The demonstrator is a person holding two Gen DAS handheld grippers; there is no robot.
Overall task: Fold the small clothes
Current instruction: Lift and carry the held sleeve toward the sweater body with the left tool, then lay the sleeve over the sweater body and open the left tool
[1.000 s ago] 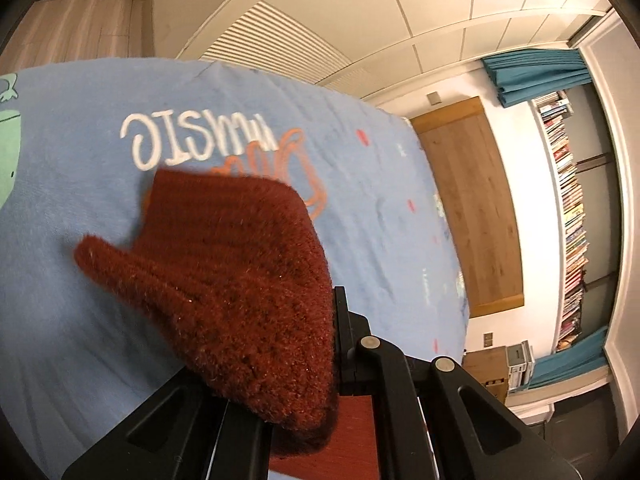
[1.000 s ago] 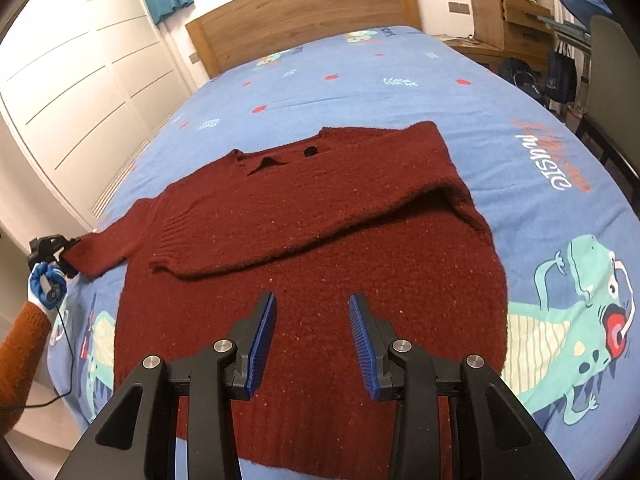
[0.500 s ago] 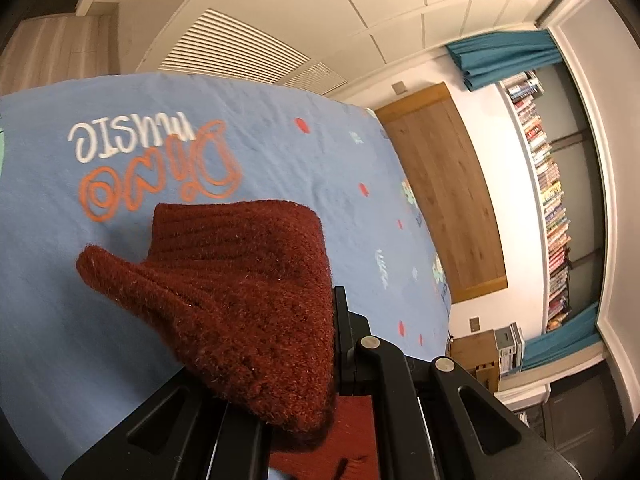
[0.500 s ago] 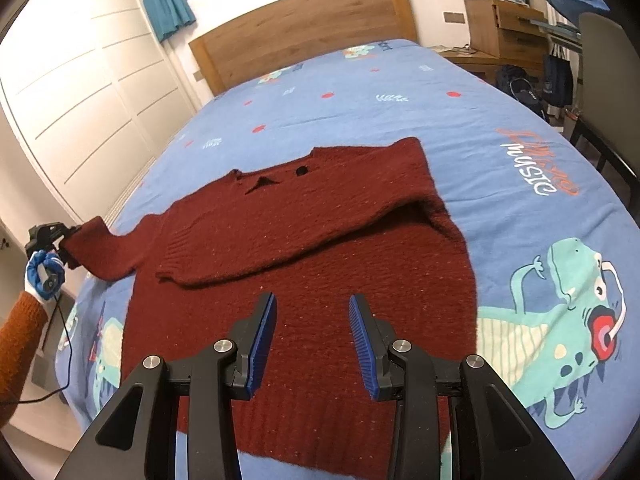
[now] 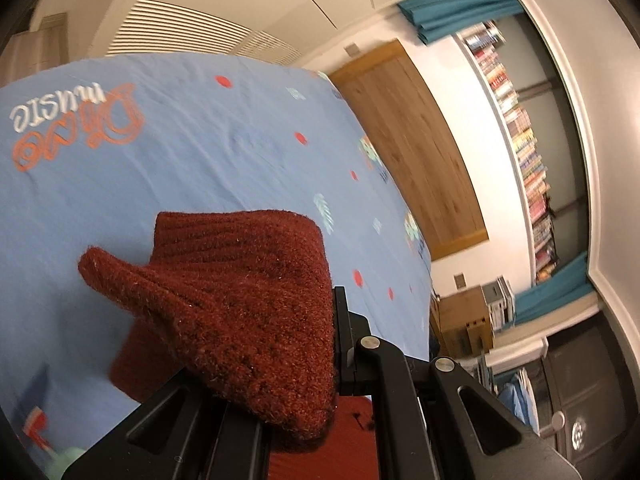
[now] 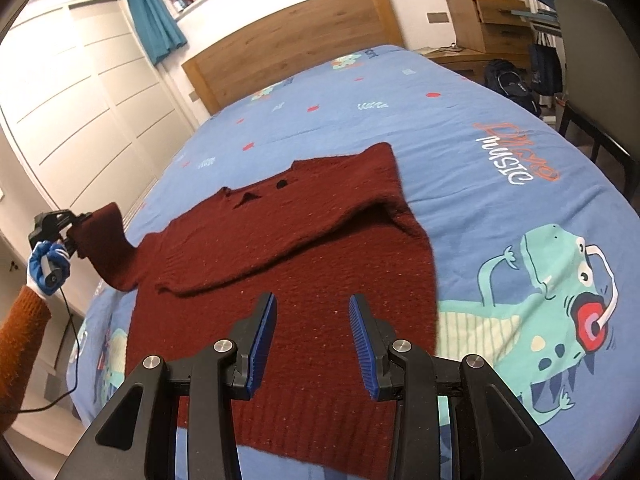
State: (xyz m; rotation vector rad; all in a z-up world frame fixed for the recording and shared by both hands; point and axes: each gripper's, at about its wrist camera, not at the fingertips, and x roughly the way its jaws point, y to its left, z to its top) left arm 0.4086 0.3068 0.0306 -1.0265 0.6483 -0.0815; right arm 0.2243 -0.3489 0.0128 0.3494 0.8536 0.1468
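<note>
A dark red knitted sweater point(image 6: 296, 264) lies flat on the blue bed, neck toward the headboard. One sleeve is folded across its chest. My left gripper point(image 6: 76, 220) is shut on the cuff of the other sleeve point(image 6: 106, 248) and holds it lifted off the left side of the bed. In the left wrist view the cuff point(image 5: 240, 312) bunches over the fingers and hides them. My right gripper point(image 6: 312, 340) is open and empty, hovering above the sweater's lower body.
The bed sheet point(image 6: 500, 208) is blue with dinosaur prints. A wooden headboard point(image 6: 296, 44) stands at the far end. White wardrobe doors point(image 6: 80, 112) line the left side. A chair point(image 6: 596, 60) and a wooden cabinet point(image 6: 484, 20) stand at the right.
My left gripper has lifted the sleeve cuff higher and carried it inward over the bed. My right gripper has stayed open above the sweater, drawn back a little.
</note>
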